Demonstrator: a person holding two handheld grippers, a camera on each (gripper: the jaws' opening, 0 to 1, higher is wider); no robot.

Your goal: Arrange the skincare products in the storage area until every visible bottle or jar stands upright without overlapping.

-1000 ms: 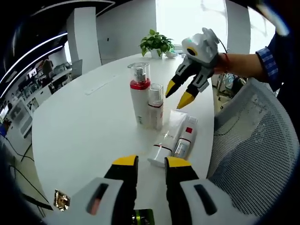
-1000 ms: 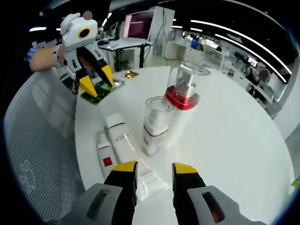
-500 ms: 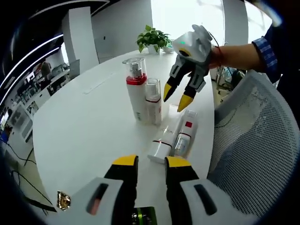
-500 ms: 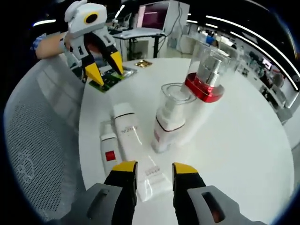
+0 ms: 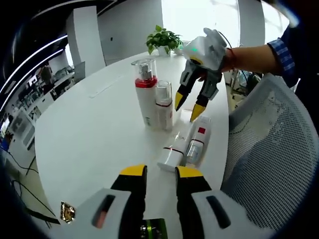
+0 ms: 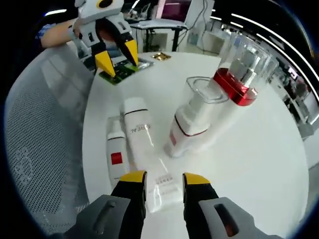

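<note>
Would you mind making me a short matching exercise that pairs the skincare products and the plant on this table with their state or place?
Things:
1. tall bottle with red collar
2. small pump bottle
3. white tube
4. potted plant

States or places:
A. lying flat beside a smaller tube with a red square
B. at the far edge of the table
C. upright, the tallest product
D. upright, right next to the tallest product

Pairs: 1-C, 2-D, 3-A, 4-B
</note>
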